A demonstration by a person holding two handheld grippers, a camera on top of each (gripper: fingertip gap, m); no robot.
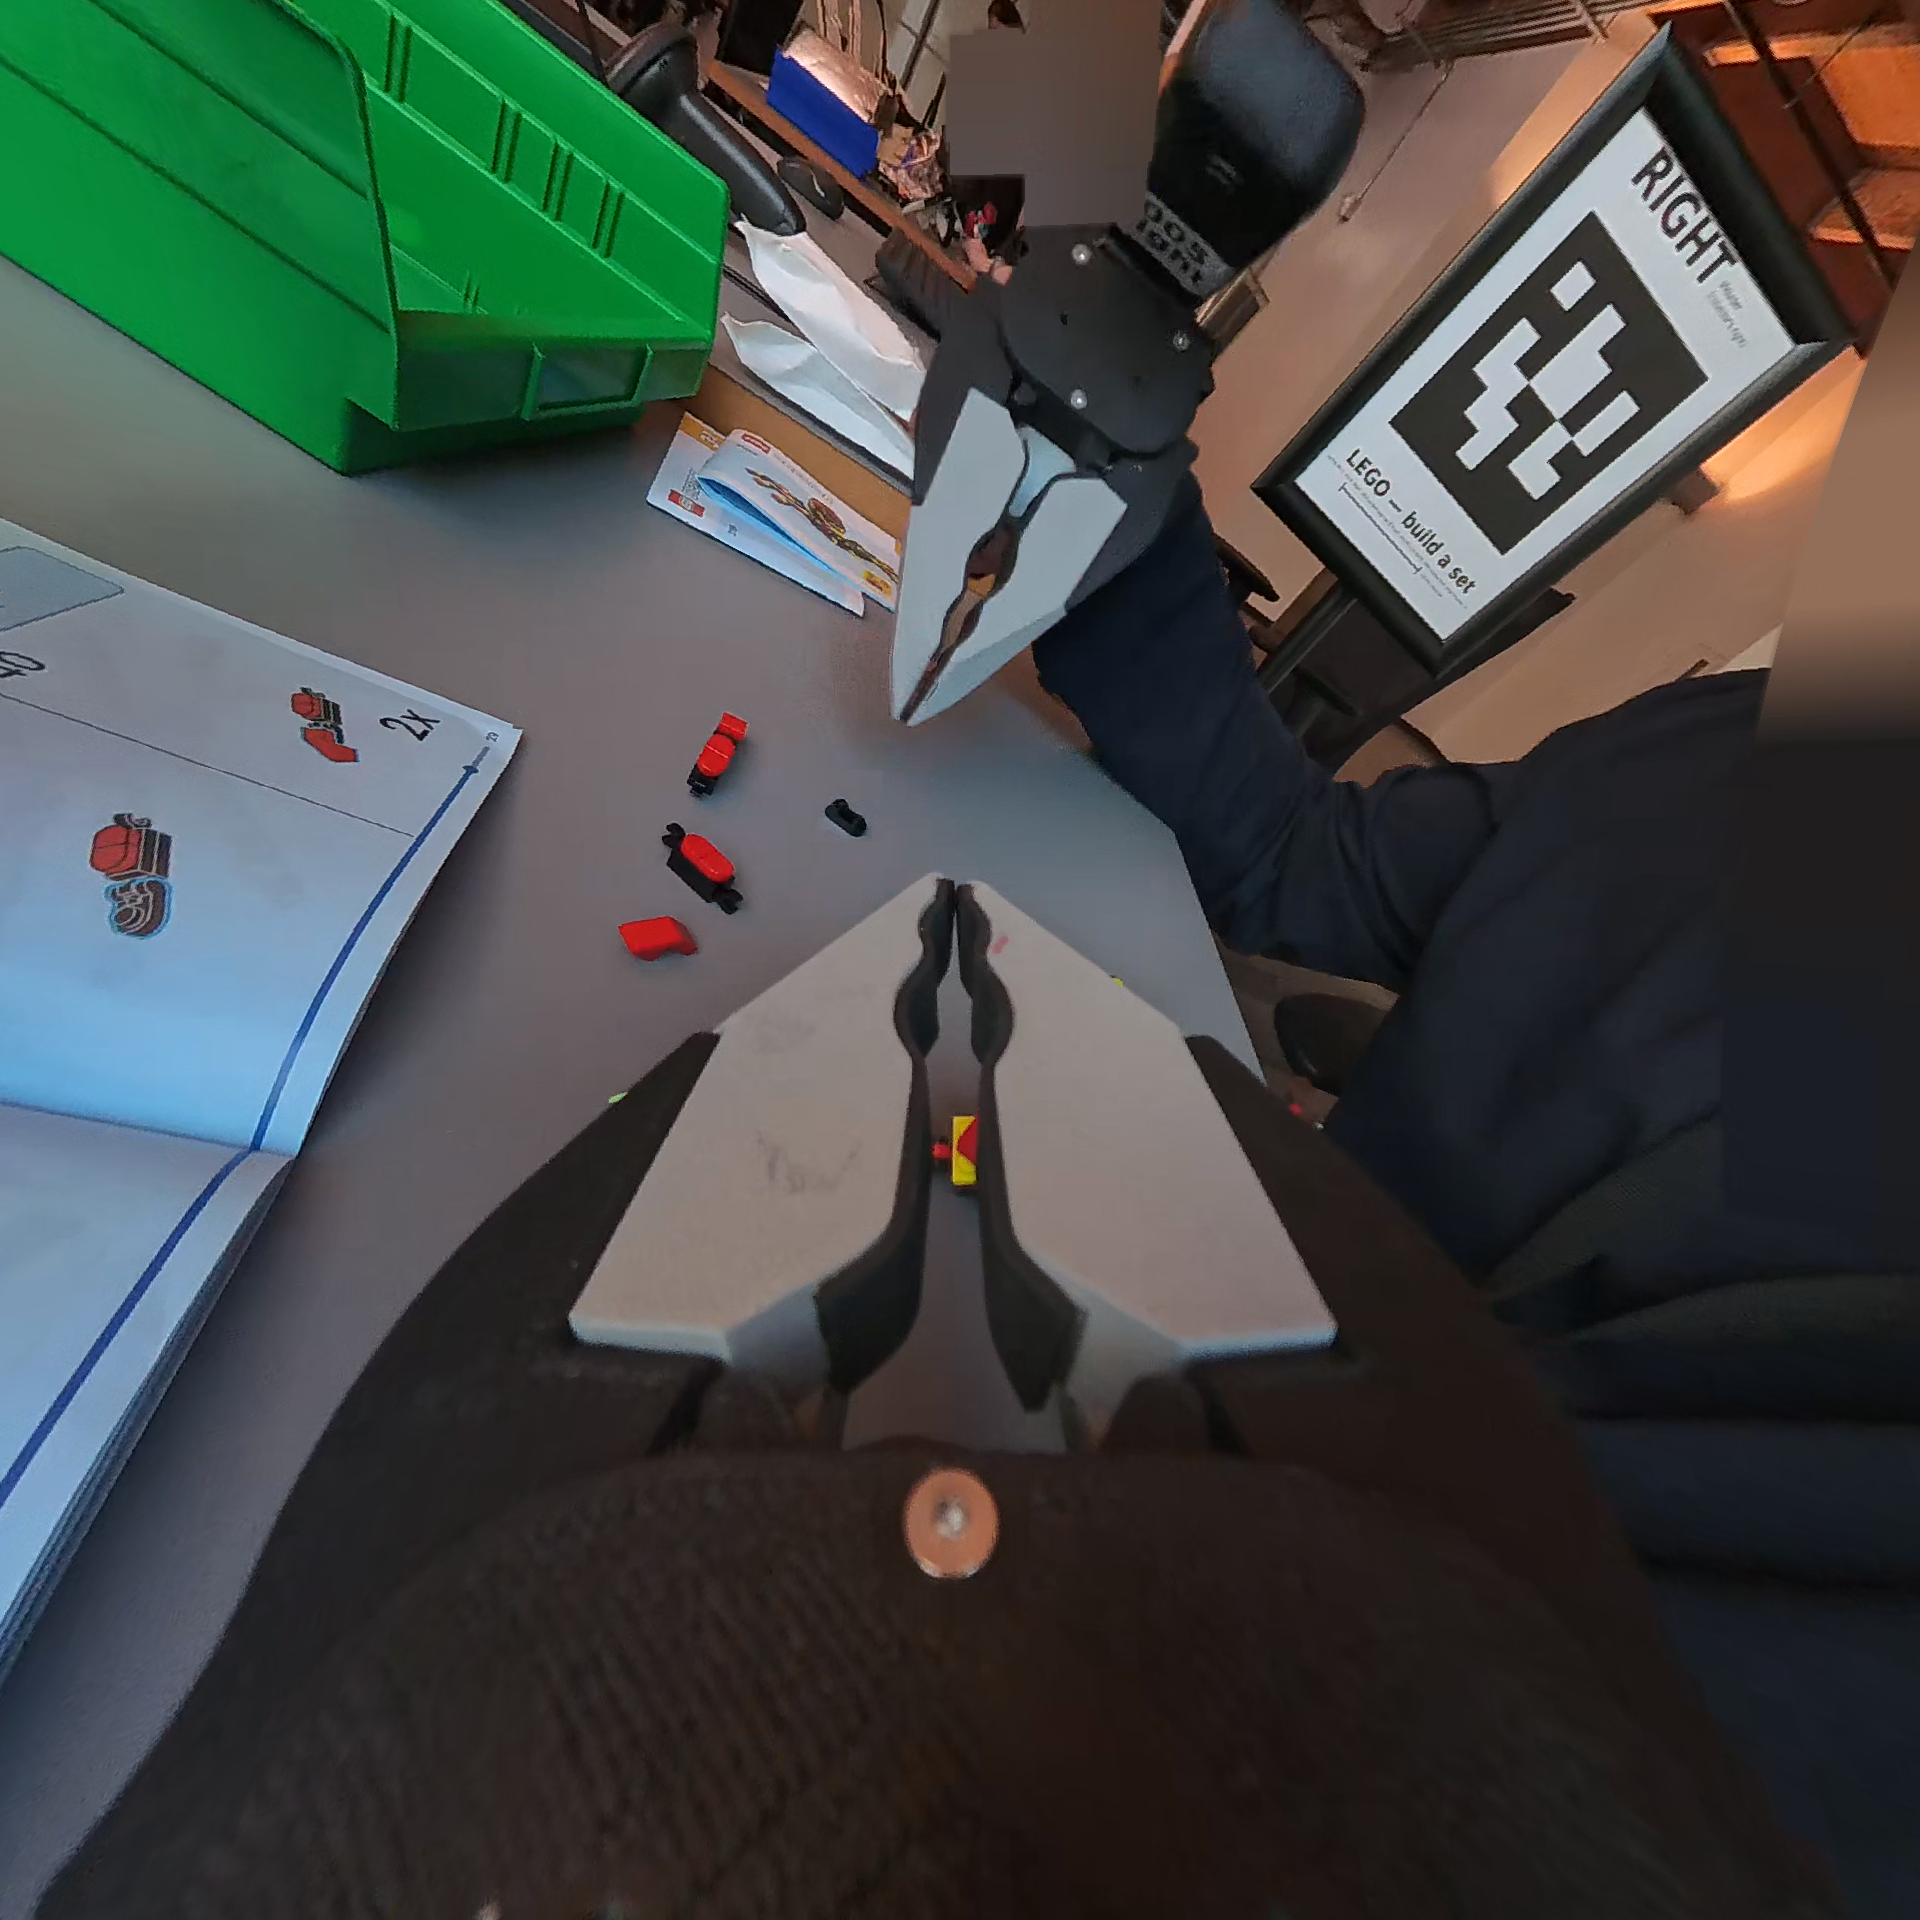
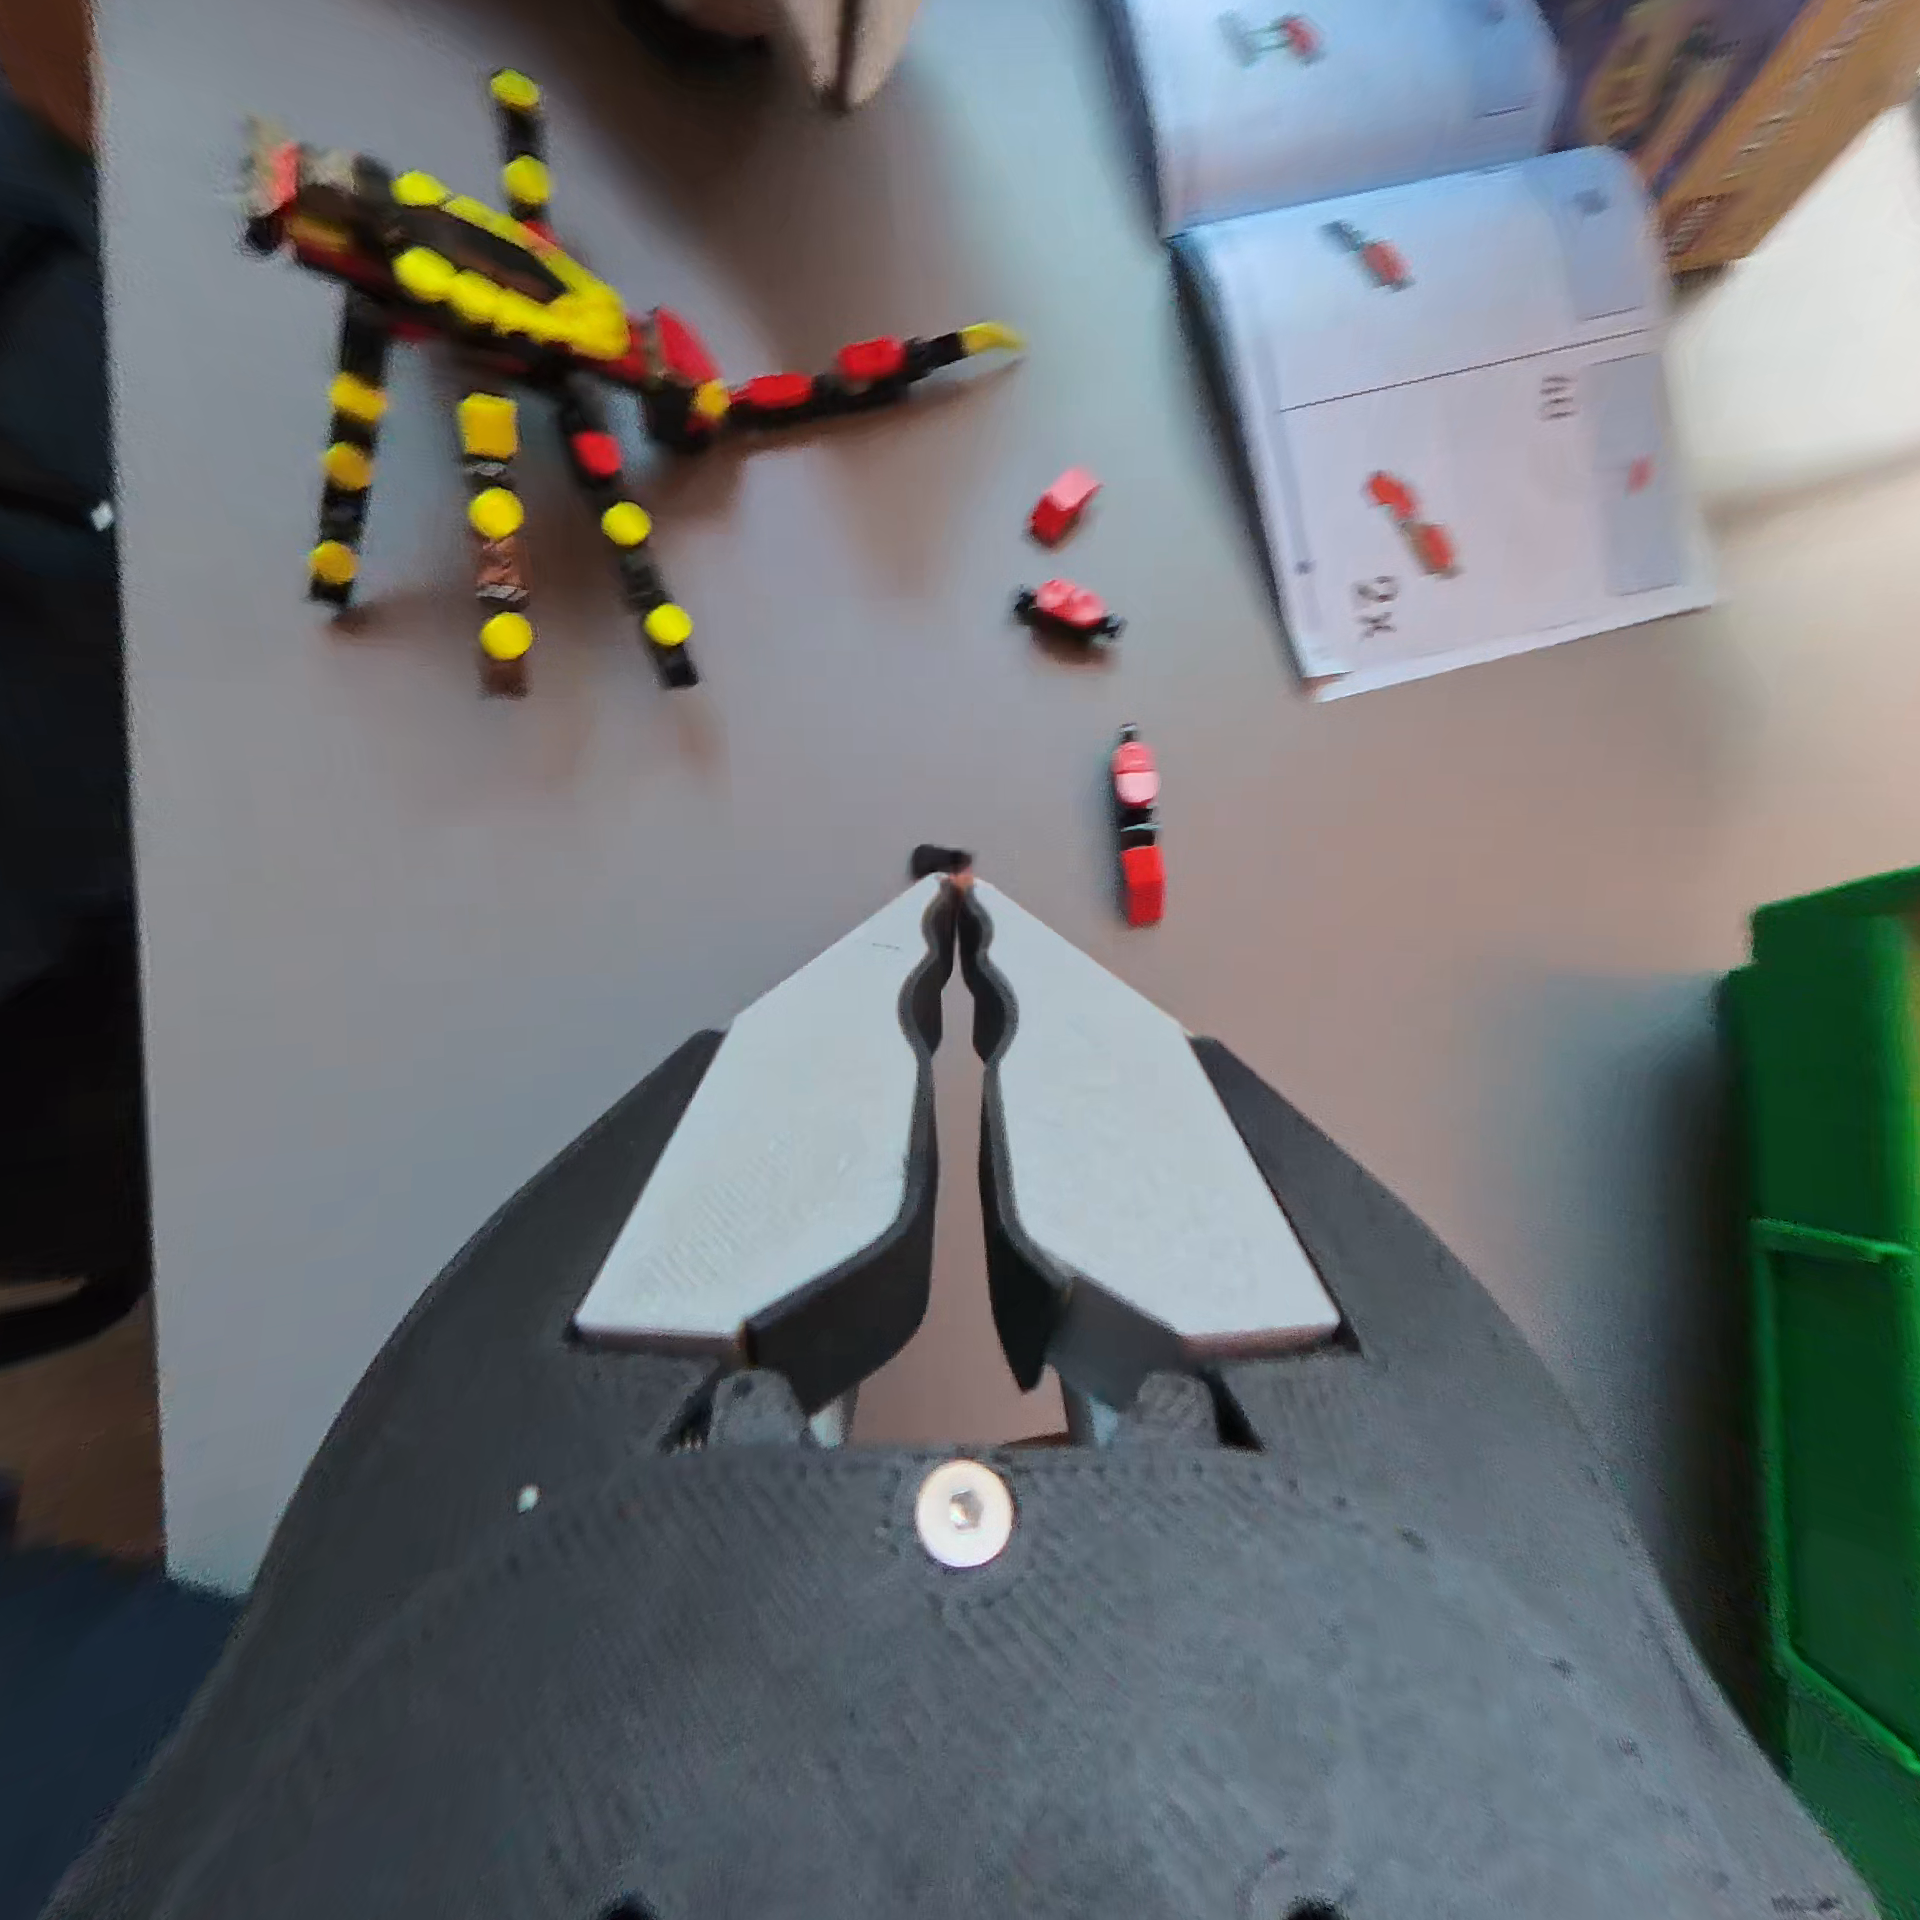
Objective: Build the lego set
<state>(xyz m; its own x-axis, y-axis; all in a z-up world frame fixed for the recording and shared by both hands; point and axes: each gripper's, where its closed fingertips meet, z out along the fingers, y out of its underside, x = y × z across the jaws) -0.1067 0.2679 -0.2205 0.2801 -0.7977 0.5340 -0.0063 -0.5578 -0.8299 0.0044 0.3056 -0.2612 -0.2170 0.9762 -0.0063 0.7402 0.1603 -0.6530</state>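
— Where the grey table (image 1: 582,623) is seen from the left wrist view, what is found on it?

— A green plastic bin (image 1: 343,218) is set at the far left; its inside is hidden by its walls in that view, and in the right wrist view (image 2: 1834,1299) only an edge is shown, so its contents cannot be told. An open instruction booklet (image 1: 208,883) is laid beside it, and a smaller folded leaflet (image 1: 774,514) farther back.

— And the loose parts?

— Between the grippers, four are scattered apart: a red sloped brick (image 1: 657,937), a black bar topped with a red tile (image 1: 704,864), a red-and-black assembly (image 1: 717,750) and a small black clip (image 1: 847,818).

— How is the left gripper (image 1: 954,888) held?

— Its fingers are brought together at the tips, with nothing seen between them. A red-and-yellow piece is glimpsed on the table beneath it, through the gap.

— The right gripper (image 2: 951,883)?

— Its tips are likewise closed up, and are placed just beside the black clip (image 2: 938,860); whether the clip is touched cannot be told, the view being blurred.

— The built model?

— The yellow, black and red lego creature (image 2: 488,312) is shown lying at the near table edge, well apart from the bin.
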